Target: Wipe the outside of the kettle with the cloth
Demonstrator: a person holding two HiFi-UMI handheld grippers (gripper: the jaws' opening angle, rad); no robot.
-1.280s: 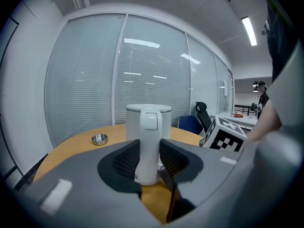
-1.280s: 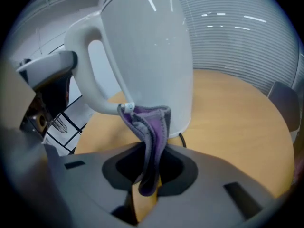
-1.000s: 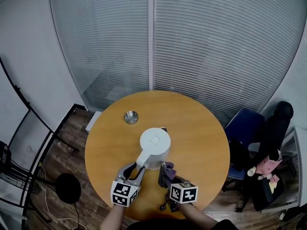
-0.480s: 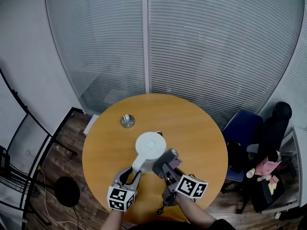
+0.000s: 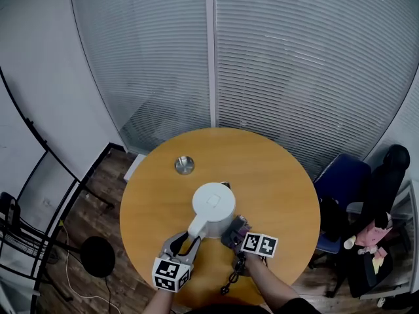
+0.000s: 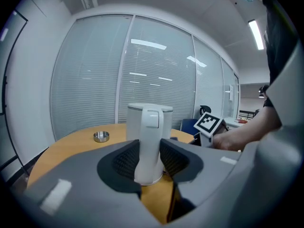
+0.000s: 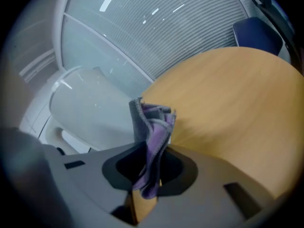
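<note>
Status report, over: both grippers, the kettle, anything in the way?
Left gripper shut on kettle handle. Right gripper shut on purple cloth, beside kettle body; contact unclear. Metal dish apart, nothing blocking.

Left forearm [image 5: 152,303] and right forearm [image 5: 273,292] come in from the bottom edge, 2 grippers side by side aimed forward and slightly down: left gripper [image 5: 188,241] [image 6: 149,158] clamped on kettle handle [image 6: 149,137], right gripper [image 5: 231,233] [image 7: 149,167] canted sideways, pinching cloth [image 7: 154,122].

Head view high, steeply down; both gripper views low, close; all share kettle [image 5: 213,207].
</note>
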